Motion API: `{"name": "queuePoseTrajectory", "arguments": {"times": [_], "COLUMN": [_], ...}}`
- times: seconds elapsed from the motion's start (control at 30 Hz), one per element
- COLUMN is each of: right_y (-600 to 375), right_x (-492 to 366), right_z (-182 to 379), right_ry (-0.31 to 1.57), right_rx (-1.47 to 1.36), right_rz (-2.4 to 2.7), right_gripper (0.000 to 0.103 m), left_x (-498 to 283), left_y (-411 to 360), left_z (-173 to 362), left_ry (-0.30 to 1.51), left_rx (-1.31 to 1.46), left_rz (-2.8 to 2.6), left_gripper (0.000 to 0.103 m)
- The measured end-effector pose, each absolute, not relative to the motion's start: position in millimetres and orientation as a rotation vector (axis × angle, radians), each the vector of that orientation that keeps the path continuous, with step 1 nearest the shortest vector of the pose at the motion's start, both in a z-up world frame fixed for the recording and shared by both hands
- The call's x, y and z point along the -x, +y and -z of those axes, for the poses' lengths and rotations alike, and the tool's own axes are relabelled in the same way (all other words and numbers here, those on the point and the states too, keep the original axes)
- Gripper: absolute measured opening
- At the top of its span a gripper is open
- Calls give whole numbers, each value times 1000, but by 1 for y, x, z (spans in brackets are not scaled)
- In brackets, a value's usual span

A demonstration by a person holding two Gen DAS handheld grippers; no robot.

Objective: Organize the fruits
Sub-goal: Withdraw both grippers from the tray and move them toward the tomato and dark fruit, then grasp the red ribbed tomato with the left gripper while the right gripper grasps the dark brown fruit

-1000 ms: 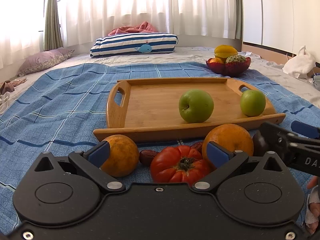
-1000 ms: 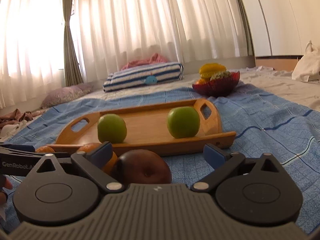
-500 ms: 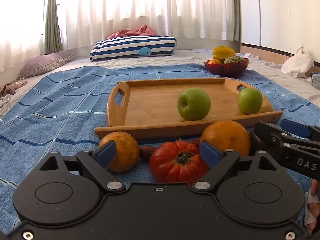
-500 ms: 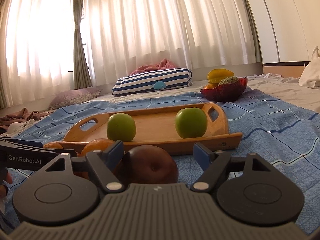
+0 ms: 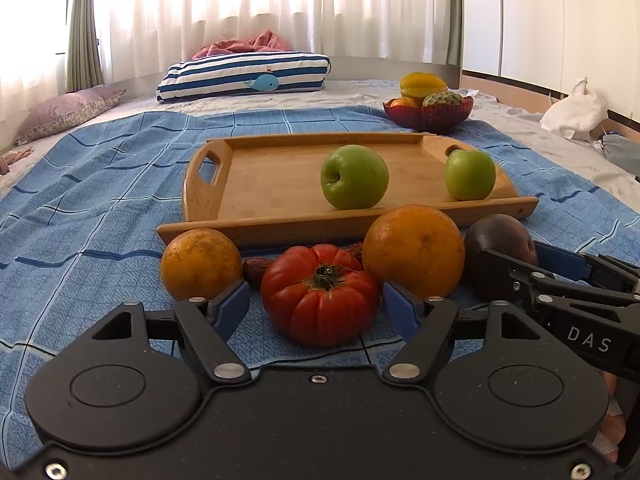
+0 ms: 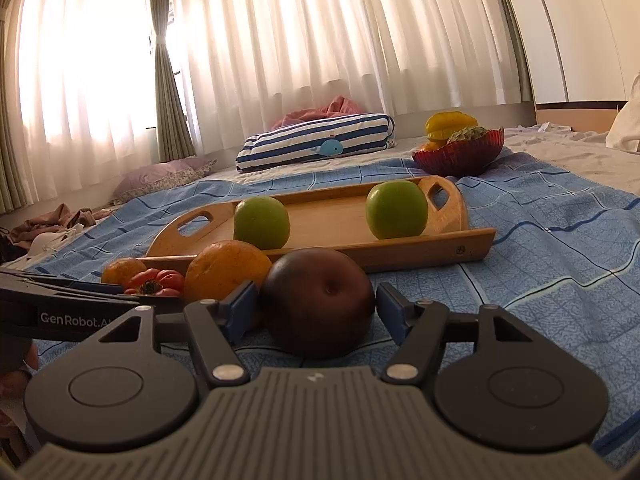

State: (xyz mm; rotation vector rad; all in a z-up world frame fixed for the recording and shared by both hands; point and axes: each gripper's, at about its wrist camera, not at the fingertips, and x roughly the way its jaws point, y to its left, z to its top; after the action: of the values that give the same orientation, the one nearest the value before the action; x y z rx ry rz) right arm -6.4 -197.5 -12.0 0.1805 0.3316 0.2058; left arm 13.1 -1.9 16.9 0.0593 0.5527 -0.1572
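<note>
Fruit pick-up step, both grippers lined up at once. Left gripper [image 5: 316, 306] has its fingers spread either side of the tomato [image 5: 320, 294], not visibly touching it. Right gripper [image 6: 314, 312] has fingers spread around the dark plum-coloured fruit [image 6: 318, 300]; pads sit just beside its skin, but whether they touch I cannot tell.

Landmark is the wooden tray [image 5: 256, 184] on the blue blanket [image 5: 92, 200]. Two green apples already sit inside the tray near its front edge, one [image 5: 354, 176] about centre, one [image 5: 470, 174] toward its right handle. Everything else lies on the blanket just in front of the tray: small orange [image 5: 200, 264] front left, tomato front centre, big orange [image 5: 414, 250] beside it, dark fruit front right, something small and brown, maybe a date [image 5: 254, 270], tucked behind the tomato.

Next move, my guess: close on both fruits, lift, clear the tray's front lip, set down in its free left half. Tomato looks soft, so a gentle squeeze.

In the way: big orange sits close between both grippers, easy to nudge. Grippers are near each other. Red fruit bowl [image 5: 428, 114] and striped pillow [image 5: 244, 76] sit well behind the tray.
</note>
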Motion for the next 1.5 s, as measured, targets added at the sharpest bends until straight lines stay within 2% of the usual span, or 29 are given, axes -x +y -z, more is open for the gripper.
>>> {"name": "queuePoseTrajectory", "arguments": {"times": [0.53, 0.67, 1.5], "right_y": [-201, -202, -208], "right_x": [3, 2, 0], "right_z": [15, 15, 14], "right_ry": [346, 347, 359], "right_rx": [-209, -214, -247], "right_rz": [-223, -225, -235], "right_gripper": [69, 69, 67], "left_x": [-19, -17, -14], "left_y": [3, 3, 5], "left_z": [-9, -9, -13], "left_ry": [554, 545, 536], "left_rx": [-30, -24, 4], "left_rz": [158, 168, 148], "left_gripper": [71, 65, 64]}}
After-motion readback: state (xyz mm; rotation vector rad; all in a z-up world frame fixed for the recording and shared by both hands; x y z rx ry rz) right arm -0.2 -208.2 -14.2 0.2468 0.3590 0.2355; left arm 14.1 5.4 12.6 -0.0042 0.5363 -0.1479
